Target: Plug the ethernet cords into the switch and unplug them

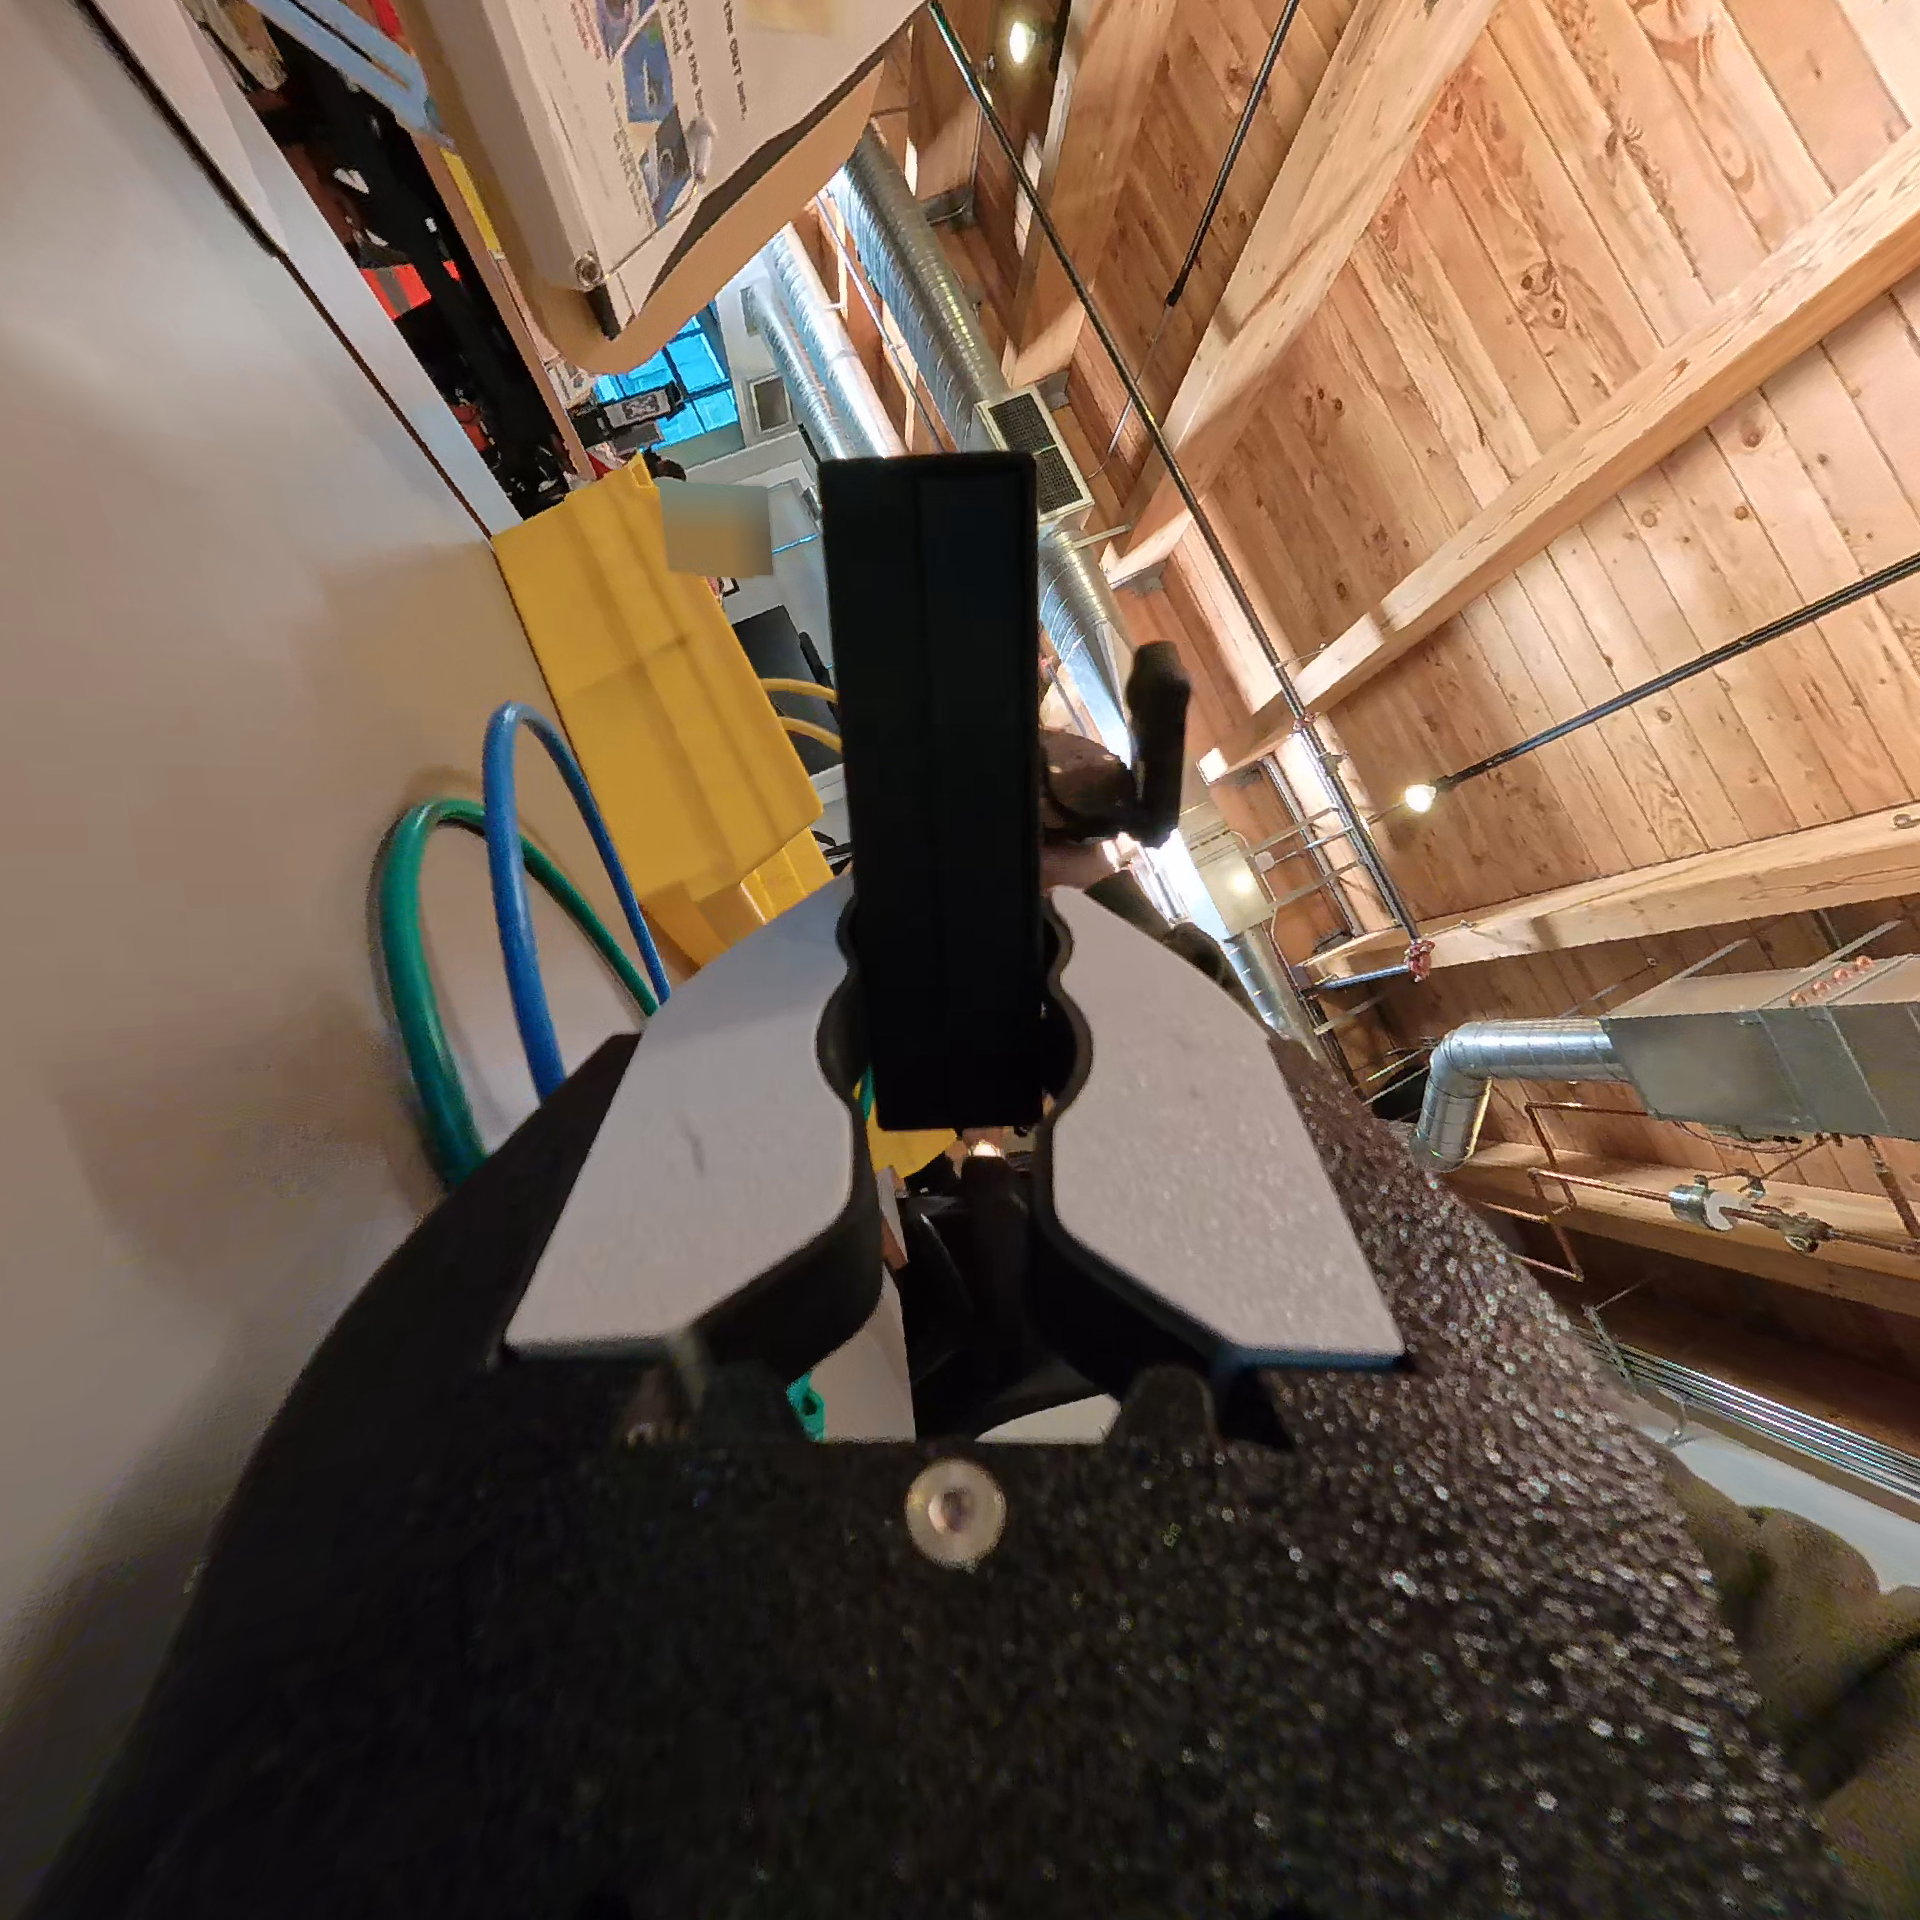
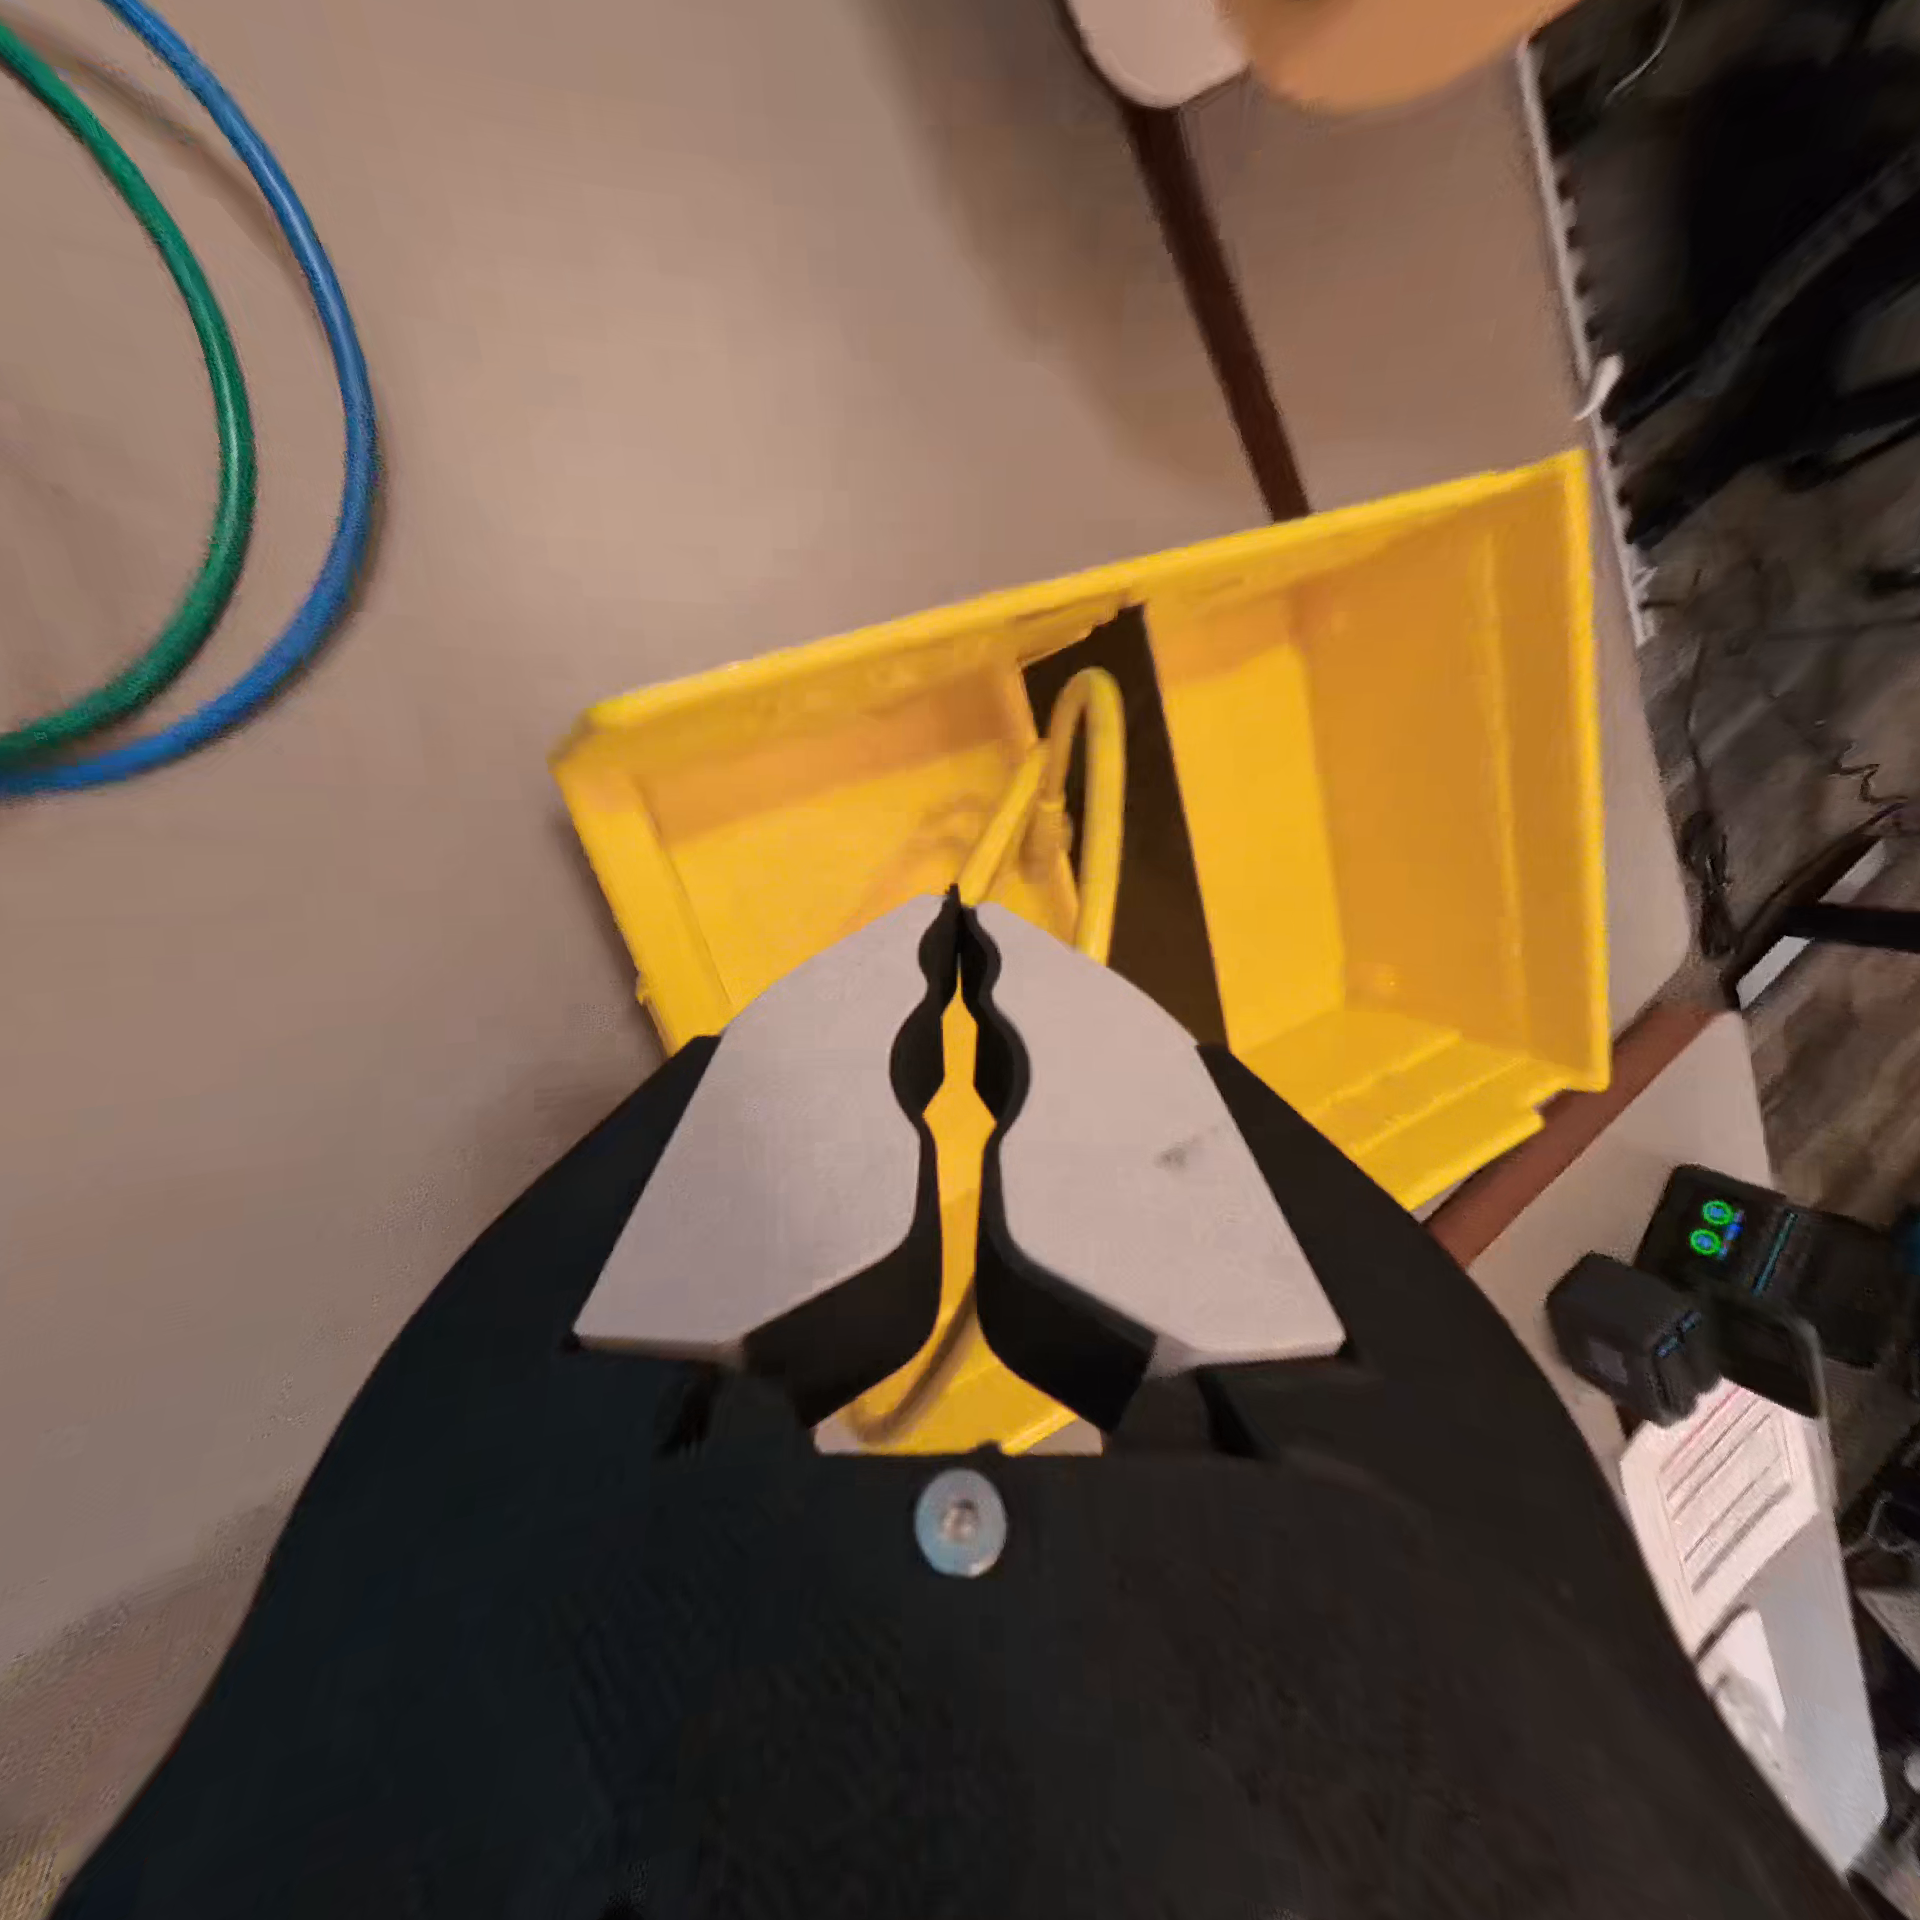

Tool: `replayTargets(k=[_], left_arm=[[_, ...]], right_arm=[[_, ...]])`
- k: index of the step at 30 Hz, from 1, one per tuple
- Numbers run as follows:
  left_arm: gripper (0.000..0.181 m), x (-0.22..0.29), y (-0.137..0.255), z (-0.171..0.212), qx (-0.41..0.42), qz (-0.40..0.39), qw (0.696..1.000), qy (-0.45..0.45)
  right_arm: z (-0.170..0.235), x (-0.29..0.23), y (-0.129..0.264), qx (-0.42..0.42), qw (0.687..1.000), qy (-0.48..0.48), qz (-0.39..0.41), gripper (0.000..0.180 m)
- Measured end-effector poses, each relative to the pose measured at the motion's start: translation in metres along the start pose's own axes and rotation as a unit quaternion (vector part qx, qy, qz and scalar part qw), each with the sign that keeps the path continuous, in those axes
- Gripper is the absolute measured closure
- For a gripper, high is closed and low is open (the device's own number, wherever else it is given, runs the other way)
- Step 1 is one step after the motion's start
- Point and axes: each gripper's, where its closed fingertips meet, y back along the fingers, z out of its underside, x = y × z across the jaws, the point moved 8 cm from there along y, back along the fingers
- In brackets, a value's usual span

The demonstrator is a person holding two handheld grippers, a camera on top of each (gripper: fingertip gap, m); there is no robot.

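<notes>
Left fingers point(image 1: 940, 1039) pinching black switch point(image 1: 930, 790), lifting it off counter point(image 2: 727, 364). Right fingers point(image 2: 956, 914) pressed together, pinching yellow cord point(image 2: 1091, 810) over yellow bin point(image 2: 1382, 831). Am keeping switch steady, aligning plug squarely.

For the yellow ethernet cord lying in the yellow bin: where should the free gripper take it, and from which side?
Judging from the right wrist view, grip the yellow cord on its loop, which arches up off the floor of the yellow bin. Come down through the bin's open top, fingers straddling the strand. The right gripper is shut and would need to open first.
</notes>
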Motion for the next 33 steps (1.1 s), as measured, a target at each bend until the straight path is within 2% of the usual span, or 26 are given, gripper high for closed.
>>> replayTargets(k=[2, 5, 9, 12, 15, 19, 23, 25, 27, 28, 31, 33], left_arm=[[0.152, -0.001, 0.000, 0.000, -0.001, 0.001, 1.000, 0.005], [0.152, -0.001, -0.001, 0.000, -0.003, 0.003, 1.000, 0.005], [0.152, -0.001, -0.001, 0.001, -0.005, 0.004, 1.000, 0.003], [0.152, -0.001, -0.001, 0.000, -0.004, 0.007, 1.000, 0.006], [0.152, -0.001, -0.002, 0.001, -0.007, 0.008, 1.000, 0.002], [0.152, 0.000, -0.001, 0.001, -0.007, 0.010, 1.000, 0.002], [0.148, 0.000, -0.001, 0.002, -0.009, 0.012, 1.000, 0.000], [0.152, 0.000, -0.002, 0.002, -0.011, 0.013, 1.000, 0.002], [0.152, -0.001, -0.001, 0.002, -0.010, 0.014, 1.000, 0.005], [0.152, -0.001, -0.001, 0.001, -0.009, 0.015, 1.000, 0.007], [0.147, -0.001, -0.001, 0.001, -0.009, 0.016, 1.000, 0.008], [0.152, -0.001, -0.002, 0.002, -0.011, 0.015, 1.000, 0.006]], right_arm=[[0.003, 0.001, -0.003, 0.022, 1.000, 0.000, 0.012, 0.176], [0.006, 0.007, 0.003, 0.039, 0.998, -0.053, 0.005, 0.173], [0.007, 0.015, 0.036, 0.080, 0.988, -0.112, 0.068, 0.138], [0.010, 0.001, 0.042, 0.107, 0.972, -0.208, -0.019, 0.094], [0.014, -0.034, 0.014, 0.061, 0.979, -0.179, -0.072, 0.084], [0.019, -0.079, -0.023, -0.007, 0.997, -0.065, -0.030, 0.086], [0.031, -0.092, -0.048, -0.072, 0.994, 0.014, 0.084, 0.108], [0.038, -0.100, -0.057, -0.088, 0.992, 0.035, 0.089, 0.121], [0.039, -0.103, -0.053, -0.067, 0.987, 0.079, 0.120, 0.163], [0.038, -0.104, -0.048, -0.062, 0.985, 0.099, 0.128, 0.173], [0.035, -0.099, -0.026, -0.071, 0.984, 0.122, 0.105, 0.175], [0.034, -0.084, -0.007, -0.078, 0.985, 0.127, 0.086, 0.175]])
